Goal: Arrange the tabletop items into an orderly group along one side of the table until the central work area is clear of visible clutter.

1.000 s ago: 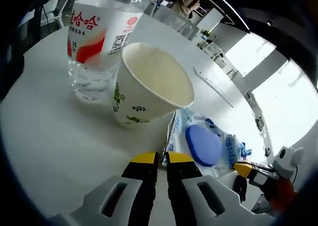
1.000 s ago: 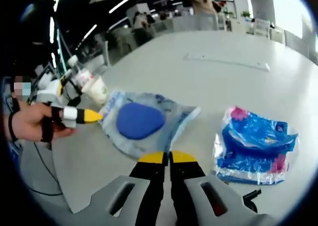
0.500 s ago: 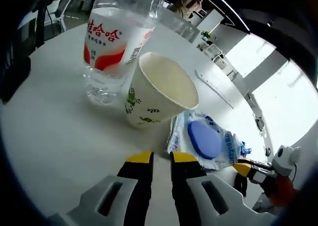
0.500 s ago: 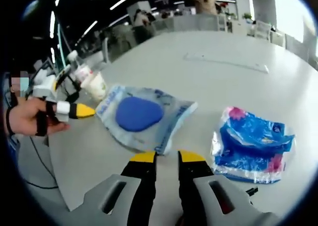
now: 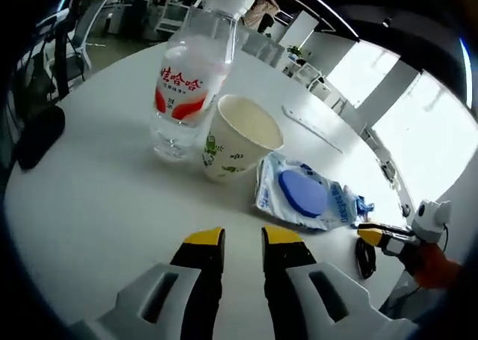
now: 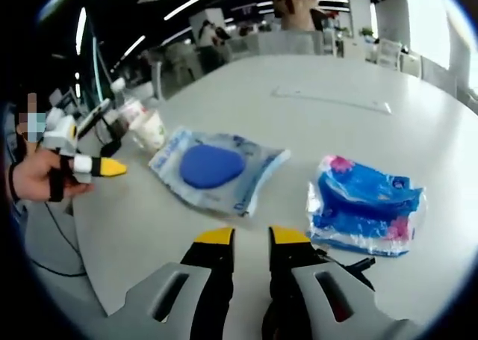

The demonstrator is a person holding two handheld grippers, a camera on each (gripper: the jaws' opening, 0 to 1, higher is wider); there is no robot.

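Left gripper (image 5: 243, 237) slightly parted, holding nothing, near paper cup (image 5: 237, 137); right gripper (image 6: 252, 236) likewise, before wipes pack (image 6: 213, 167).

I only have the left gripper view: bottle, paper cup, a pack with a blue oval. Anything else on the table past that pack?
Observer: Yes. The right gripper view shows a crumpled blue packet lying apart from the pack with the blue oval.
Operator: Is the right gripper holding it?
Observer: No. The right gripper is open, short of both, with nothing between its jaws.
Operator: Anything further back?
Observer: A long flat white strip lies on the table beyond them.
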